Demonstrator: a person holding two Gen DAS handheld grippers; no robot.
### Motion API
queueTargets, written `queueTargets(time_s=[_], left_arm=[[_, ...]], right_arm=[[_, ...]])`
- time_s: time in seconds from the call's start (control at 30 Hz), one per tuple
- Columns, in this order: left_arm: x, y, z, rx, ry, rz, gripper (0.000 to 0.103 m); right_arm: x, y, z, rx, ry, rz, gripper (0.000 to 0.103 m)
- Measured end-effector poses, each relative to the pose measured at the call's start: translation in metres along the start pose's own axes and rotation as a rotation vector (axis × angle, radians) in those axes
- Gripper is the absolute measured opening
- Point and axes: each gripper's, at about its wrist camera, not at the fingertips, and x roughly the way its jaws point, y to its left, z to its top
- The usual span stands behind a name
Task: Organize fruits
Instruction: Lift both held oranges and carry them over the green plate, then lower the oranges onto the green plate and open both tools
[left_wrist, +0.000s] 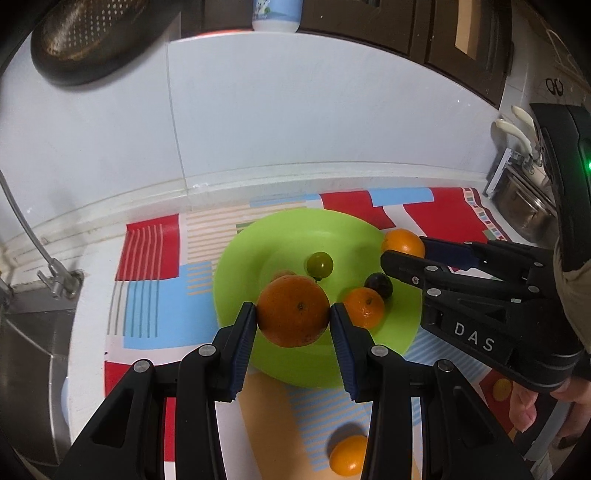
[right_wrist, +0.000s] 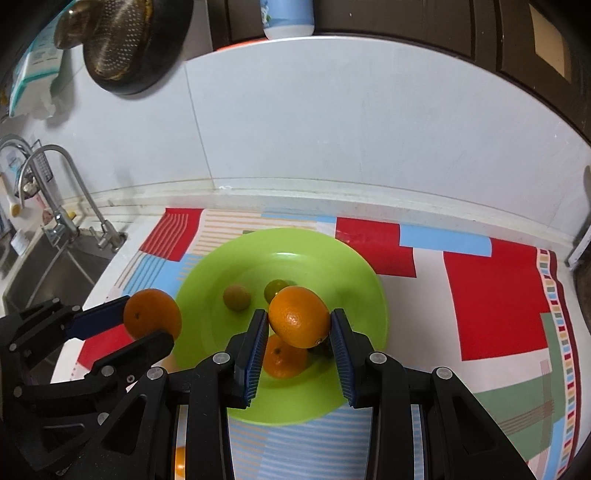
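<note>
- Left wrist view: the left gripper (left_wrist: 293, 317) is clamping a large orange (left_wrist: 293, 311) between its blue pads, jaws narrowed onto the fruit's sides, holding it above the near part of the green plate (left_wrist: 243, 258).
- In the same view the right gripper (left_wrist: 400, 251) is reaching in from the right, gripping a second orange (left_wrist: 402, 242) over the plate's right rim.
- Right wrist view: that second orange (right_wrist: 299, 317) is sitting pinched between the right gripper's (right_wrist: 298, 321) two blue pads, jaws drawn in tight on it, above the plate (right_wrist: 351, 266).
- On the plate a small orange (left_wrist: 365, 307) is lying just beside a dark round fruit (left_wrist: 378, 285), with a green round fruit (left_wrist: 319, 264) nearer the middle.
- A pale greenish-brown fruit (right_wrist: 236, 297) is also resting on the plate, left of the green one.
- Another orange (left_wrist: 347, 459) is lying off the plate on the patterned mat (left_wrist: 147, 251), close to the camera.
- The mat is covering the counter between a sink with taps (right_wrist: 55, 221) and a white tiled wall (left_wrist: 295, 110).
</note>
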Motion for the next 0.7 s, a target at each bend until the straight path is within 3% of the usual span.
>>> queueTargets(time_s=[0.33,0.43,0.5,0.7], left_arm=[[0.023,-0.002,0.002,0.032,0.021,0.033,0.041],[0.02,-0.002,0.004,0.033,0.002,0.046,0.052],[0.016,-0.002,0.004,0.038,-0.012,0.052,0.054],[-0.003,-0.006,0.003,0.036,-0.032,0.06,0.057]], right_arm=[[0.02,-0.005,-0.001,0.018,0.024,0.006,0.036],[0.023,-0.006,-0.001,0.024,0.027,-0.001,0.036],[0.021,-0.007,-0.002,0.032,0.018,-0.001,0.041],[0.007,-0.009,-0.001,0.041,0.001,-0.013,0.042]])
